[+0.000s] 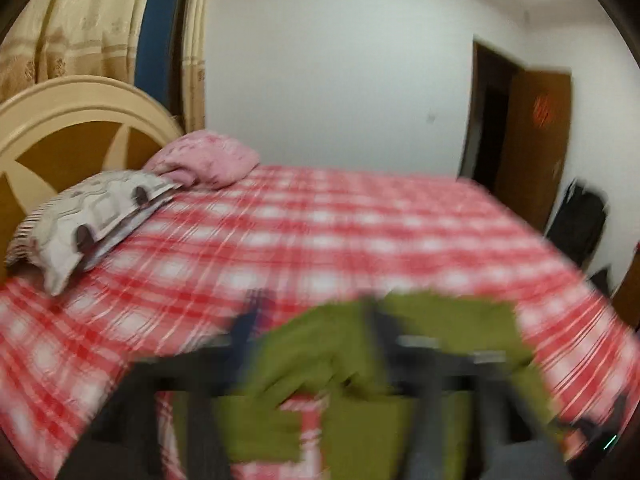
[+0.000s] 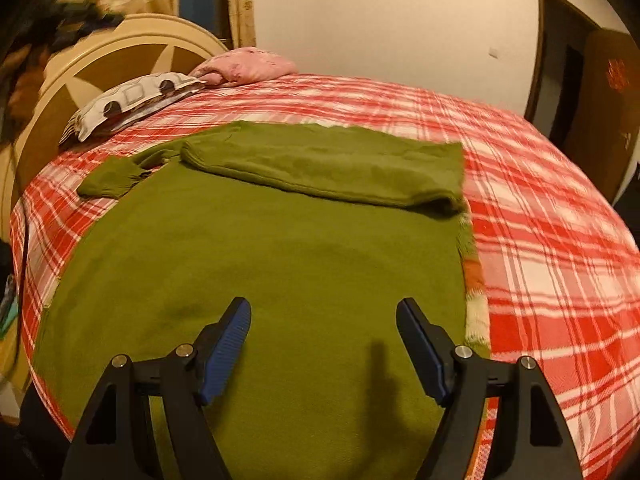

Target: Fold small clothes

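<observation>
Left side of the bed: cream arched headboard [image 2: 120, 40], a patterned grey pillow [image 2: 132, 100] lying against it, a crumpled pink blanket [image 2: 248, 66] just beside the pillow. Red-and-white plaid bedsheet [image 2: 552, 240] covers the whole mattress. Olive-green sweater [image 2: 260, 260] lies spread flat on the sheet, filling the near middle of the right wrist view. One sleeve [image 2: 328, 168] is folded across the far part of the body, its ribbed cuff [image 2: 110, 182] poking out past the left edge onto the sheet. A pale striped strip, orange and cream, shows along the sweater's right edge; cannot tell whether it is a lining or another cloth beneath. Right gripper [image 2: 323, 344] hovers above the near part of the sweater, blue-padded fingers spread wide, nothing between them. Left wrist view is badly motion-blurred: left gripper [image 1: 312, 332] appears draped in green fabric, fabric around and over the fingers, so it seems to be carrying part of the sweater; whether the jaws are pinched or parted cannot be told. Far right: dark open wooden door [image 2: 600, 92] in a white wall. Judgement on progress: early-to-middle. One sleeve fold looks done; the second sleeve or side, and the fold of the body into a compact stack, appear left to do.
</observation>
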Demonstrator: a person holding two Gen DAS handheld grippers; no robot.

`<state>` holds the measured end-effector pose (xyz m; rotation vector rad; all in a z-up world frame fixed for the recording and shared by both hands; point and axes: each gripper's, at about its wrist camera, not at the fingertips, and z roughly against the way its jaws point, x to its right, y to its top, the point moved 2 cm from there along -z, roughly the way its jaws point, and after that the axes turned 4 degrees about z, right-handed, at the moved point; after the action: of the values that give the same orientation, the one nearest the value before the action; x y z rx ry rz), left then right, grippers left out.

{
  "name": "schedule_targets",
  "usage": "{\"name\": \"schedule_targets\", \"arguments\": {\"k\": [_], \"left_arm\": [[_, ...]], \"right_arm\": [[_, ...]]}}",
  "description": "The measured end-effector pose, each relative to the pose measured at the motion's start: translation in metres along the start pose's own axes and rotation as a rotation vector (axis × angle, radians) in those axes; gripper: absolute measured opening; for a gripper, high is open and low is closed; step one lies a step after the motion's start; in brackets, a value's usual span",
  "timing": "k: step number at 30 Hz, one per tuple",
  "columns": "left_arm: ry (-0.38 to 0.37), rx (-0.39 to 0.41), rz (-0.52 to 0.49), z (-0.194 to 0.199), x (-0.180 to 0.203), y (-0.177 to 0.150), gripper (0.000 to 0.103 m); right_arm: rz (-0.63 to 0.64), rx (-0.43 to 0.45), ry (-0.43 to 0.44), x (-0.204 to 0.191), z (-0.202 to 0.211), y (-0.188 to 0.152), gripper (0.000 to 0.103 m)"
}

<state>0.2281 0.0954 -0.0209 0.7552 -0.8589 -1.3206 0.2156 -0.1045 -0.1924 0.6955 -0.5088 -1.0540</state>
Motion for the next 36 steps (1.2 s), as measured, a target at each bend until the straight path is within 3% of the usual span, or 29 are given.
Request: {"name": "schedule_targets", "arguments": {"k": [2,5,10,16,20,22,23,24,25,26,30,36], "left_arm": [[0.043,-0.019,-0.048,-0.002,-0.008,-0.02,0.092],[0.105,-0.119,-0.13,-0.019,-0.016,-0.058,0.083],[0.099,-0.246,-0.264,-0.051,-0.016,-0.103,0.08],[0.063,-0.319,-0.314,-0.073,-0.001,-0.126,0.08],[0.072,-0.418,-0.282,-0.104,-0.009,-0.137,0.077],[0.044,-0.414,-0.249,-0.108,-0.013,-0.138,0.076],[0.034,-0.418,-0.247,-0.108,-0.013,-0.137,0.064],[0.0,-0.43,-0.235,-0.107,-0.012,-0.136,0.033],[-0.022,-0.436,-0.234,-0.104,-0.008,-0.135,0.019],[0.014,-0.43,-0.264,-0.102,-0.005,-0.134,0.012],[0.014,-0.408,-0.198,-0.097,-0.015,-0.117,0.01],[-0.019,-0.294,-0.026,-0.074,-0.042,-0.075,0.01]], "right_arm": [[-0.017,-0.016,0.0,0.003,-0.003,-0.003,0.076],[-0.045,-0.036,0.003,0.004,-0.008,-0.006,0.076],[-0.027,-0.053,-0.006,0.0,-0.012,-0.009,0.076],[-0.027,-0.06,-0.01,-0.002,-0.017,-0.012,0.076],[-0.022,-0.057,-0.011,-0.003,-0.017,-0.012,0.076],[-0.026,-0.056,-0.008,-0.001,-0.017,-0.012,0.076],[-0.028,-0.055,-0.008,-0.001,-0.017,-0.012,0.076],[-0.03,-0.053,-0.006,0.0,-0.017,-0.012,0.076],[-0.031,-0.051,-0.005,0.0,-0.016,-0.012,0.076],[-0.033,-0.049,-0.004,0.001,-0.016,-0.012,0.076],[-0.036,-0.046,-0.001,0.0,-0.016,-0.012,0.076],[-0.042,-0.04,0.0,0.001,-0.014,-0.011,0.076]]}}
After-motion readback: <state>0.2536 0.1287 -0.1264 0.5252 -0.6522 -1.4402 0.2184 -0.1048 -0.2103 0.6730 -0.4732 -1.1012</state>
